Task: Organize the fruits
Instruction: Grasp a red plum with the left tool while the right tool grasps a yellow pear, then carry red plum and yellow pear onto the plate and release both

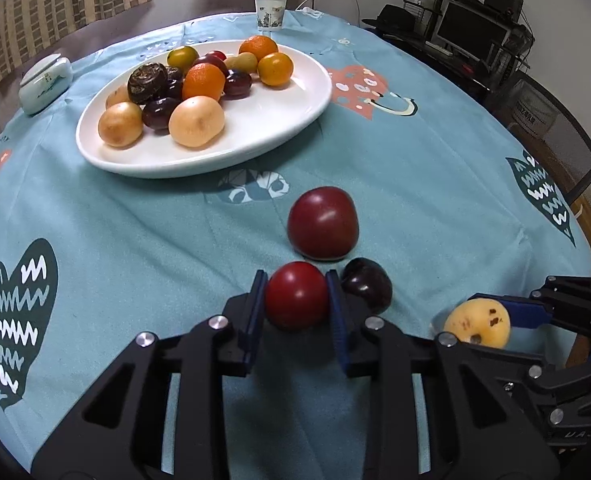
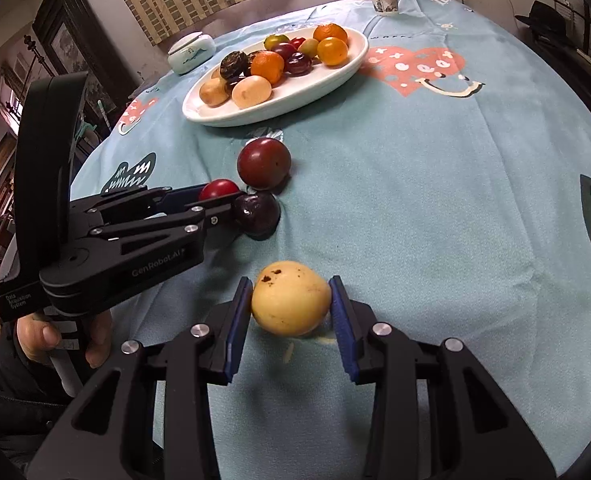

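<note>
Left gripper [image 1: 296, 295] fingers clamp a red fruit [image 1: 296, 295], frame bottom centre; right gripper [image 2: 291, 300] fingers clamp a yellow fruit [image 2: 291, 300].

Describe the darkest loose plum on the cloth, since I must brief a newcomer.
Start at the white plate of fruit and come forward over the blue tablecloth to three loose plums. The darkest plum lies rightmost, beside the left gripper. Unlike its red neighbours, it is almost black.
</note>
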{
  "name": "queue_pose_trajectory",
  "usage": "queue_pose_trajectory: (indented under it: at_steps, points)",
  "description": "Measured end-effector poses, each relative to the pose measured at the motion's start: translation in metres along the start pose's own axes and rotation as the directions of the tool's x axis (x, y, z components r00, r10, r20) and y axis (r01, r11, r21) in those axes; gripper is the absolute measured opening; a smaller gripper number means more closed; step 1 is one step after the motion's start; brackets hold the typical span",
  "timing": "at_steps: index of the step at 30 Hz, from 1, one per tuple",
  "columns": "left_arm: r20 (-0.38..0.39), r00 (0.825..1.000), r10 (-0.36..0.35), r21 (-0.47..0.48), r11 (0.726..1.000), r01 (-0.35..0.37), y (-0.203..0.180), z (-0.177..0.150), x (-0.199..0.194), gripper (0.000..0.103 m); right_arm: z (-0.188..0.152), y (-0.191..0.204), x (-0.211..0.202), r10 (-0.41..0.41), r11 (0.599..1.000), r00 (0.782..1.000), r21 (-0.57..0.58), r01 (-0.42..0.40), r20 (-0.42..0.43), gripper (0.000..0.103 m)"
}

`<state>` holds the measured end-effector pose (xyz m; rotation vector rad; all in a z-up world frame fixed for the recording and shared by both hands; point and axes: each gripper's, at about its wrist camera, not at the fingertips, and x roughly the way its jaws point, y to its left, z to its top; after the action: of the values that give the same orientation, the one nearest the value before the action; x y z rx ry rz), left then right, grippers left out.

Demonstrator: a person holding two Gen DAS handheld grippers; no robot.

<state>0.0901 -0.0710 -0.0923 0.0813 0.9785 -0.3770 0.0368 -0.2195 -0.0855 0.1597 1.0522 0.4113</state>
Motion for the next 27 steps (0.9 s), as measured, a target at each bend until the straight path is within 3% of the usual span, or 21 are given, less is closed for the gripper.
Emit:
queue_pose_trajectory:
  at_steps: [9,17,22,27]
  points:
    - [0.003,1.0,-0.026,-0.025,0.999,0.026,0.007,-0.003,-0.007,0.03,0.007,0.006,-0.005,0.012,1.0,1.0,0.008,-0.012,0.02,0.039]
    - [0.072,0.996,-0.055,-0.094,0.994,0.062,0.034,-0.005,-0.041,0.029,0.022,0.015,-0.01,0.018,1.0,0.999,-0.008,-0.018,0.049,0.039]
    - [0.107,0.993,-0.04,-0.128,0.99,0.054,0.054,-0.003,-0.064,0.029,0.035,0.021,-0.002,0.03,0.999,0.999,-0.02,-0.029,0.031,0.039]
    - [0.133,0.991,0.009,-0.126,0.992,0.007,0.075,0.02,-0.078,0.029,0.064,0.028,0.002,0.047,0.997,0.998,-0.055,-0.046,0.035,0.039]
